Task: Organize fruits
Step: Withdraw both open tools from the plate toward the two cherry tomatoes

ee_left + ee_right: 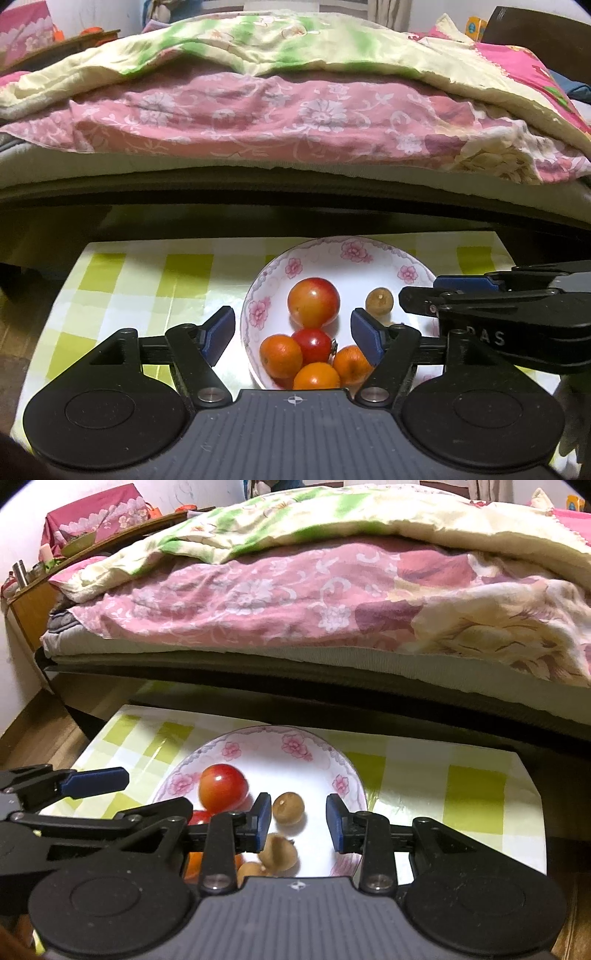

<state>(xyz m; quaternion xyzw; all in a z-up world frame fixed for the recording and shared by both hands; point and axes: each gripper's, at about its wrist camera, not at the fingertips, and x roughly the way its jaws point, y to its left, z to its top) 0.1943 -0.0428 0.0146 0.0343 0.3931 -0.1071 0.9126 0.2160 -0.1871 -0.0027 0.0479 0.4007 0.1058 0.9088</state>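
A flowered white plate (355, 250) (295, 744) sits on a green-checked tablecloth (147, 280). It holds a red-yellow apple (313, 302) (222, 788), a small red fruit (312, 345), three oranges (280, 356) and brown longans (378, 301) (288, 808). My left gripper (293, 326) hovers open above the near fruits, its pads touching nothing. My right gripper (299, 821) stands narrowly open over the longans, and nothing is between its pads. Its fingers (461, 283) reach in from the right in the left wrist view. The left gripper's blue pad (96, 780) shows at the left of the right wrist view.
A bed (295, 110) with pink and yellow-green quilts runs just behind the low table, its dark frame (332, 690) overhanging the far edge. A wooden shelf (33, 605) with small items stands at the far left. Bare cloth (472, 794) lies right of the plate.
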